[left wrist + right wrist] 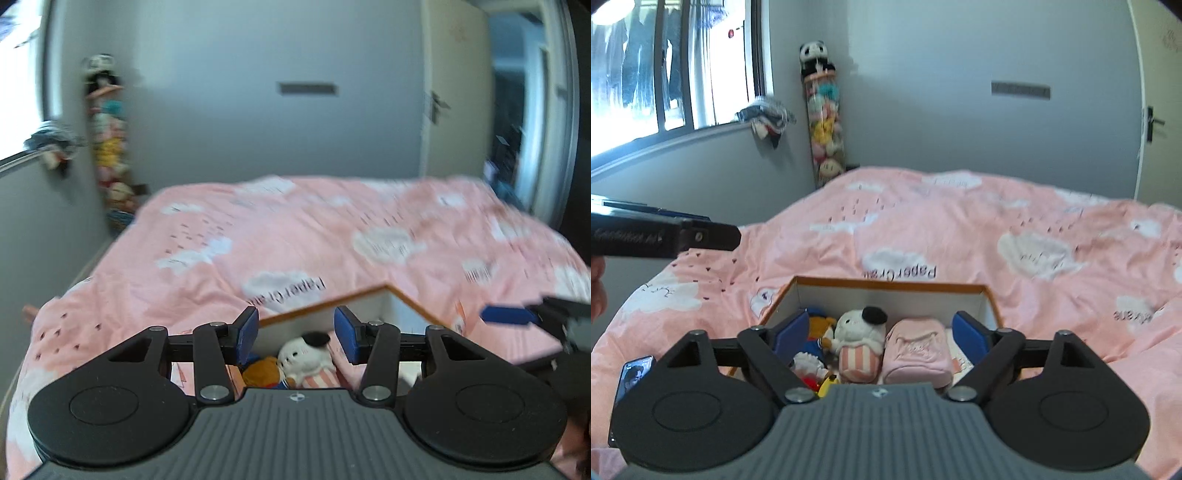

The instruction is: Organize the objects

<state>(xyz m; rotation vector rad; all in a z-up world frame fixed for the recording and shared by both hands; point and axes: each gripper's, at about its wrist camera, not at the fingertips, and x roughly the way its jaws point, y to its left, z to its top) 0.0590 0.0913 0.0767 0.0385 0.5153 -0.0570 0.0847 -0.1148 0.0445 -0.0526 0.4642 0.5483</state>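
Both tongs, left gripper [295, 334] and right gripper [879, 334], hang wide open and empty over the box [890, 283] on the bed [960, 229], toys [858, 345] and pink pouch [916, 352] already packed inside, suggesting little remains.

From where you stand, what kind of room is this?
Most likely a child's bedroom: a bed under a pink cloud-print duvet, a tall clear tube of plush toys in the corner, and a box of soft toys on the bed.
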